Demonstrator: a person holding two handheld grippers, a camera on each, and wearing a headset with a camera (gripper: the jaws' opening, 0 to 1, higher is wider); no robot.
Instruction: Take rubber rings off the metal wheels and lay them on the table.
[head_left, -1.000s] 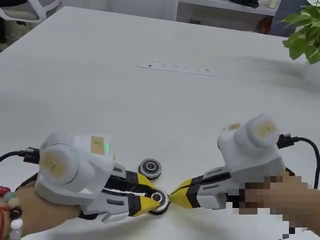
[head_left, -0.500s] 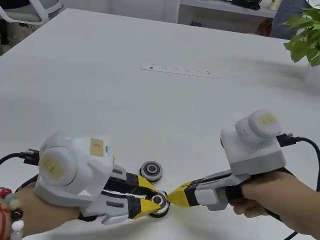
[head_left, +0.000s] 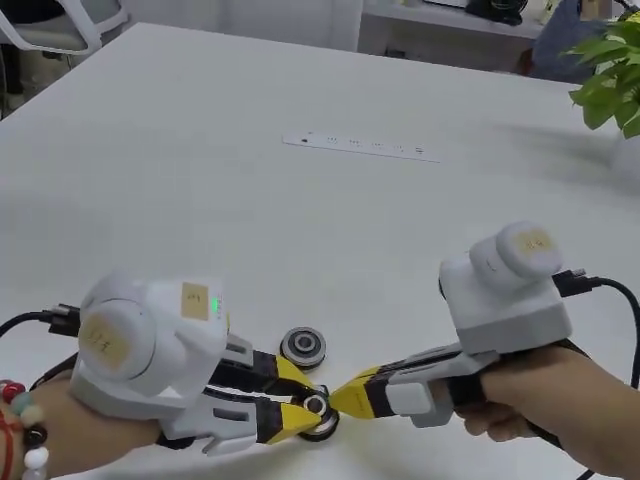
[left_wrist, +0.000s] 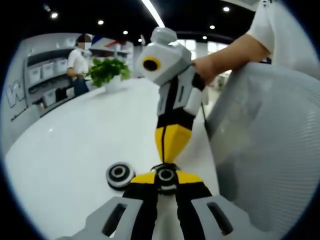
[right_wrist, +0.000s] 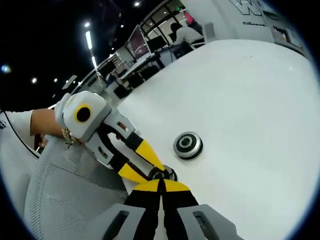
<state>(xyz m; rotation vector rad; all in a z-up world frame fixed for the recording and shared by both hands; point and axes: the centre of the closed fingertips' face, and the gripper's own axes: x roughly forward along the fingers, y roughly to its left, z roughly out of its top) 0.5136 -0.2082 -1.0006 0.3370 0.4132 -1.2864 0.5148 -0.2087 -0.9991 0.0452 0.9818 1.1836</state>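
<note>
A small metal wheel with a black rubber ring sits between the yellow fingertips of my left gripper, which is shut on it just above the table. In the left gripper view the wheel is clamped at the tips of the left gripper. My right gripper comes in from the right, its jaws pressed together at the wheel's rim, on the rubber ring. A second wheel with its ring on lies flat on the table just behind, also seen as the second wheel.
The white table stretches away behind the grippers. A white power strip lies at mid-table. A green plant stands at the far right. A cable trails from the right gripper. A person stands by shelves in the distance.
The right gripper's body has tipped more upright and its hand has dropped lower. Both grippers' tips have stayed at the same wheel. The head camera has shifted slightly.
</note>
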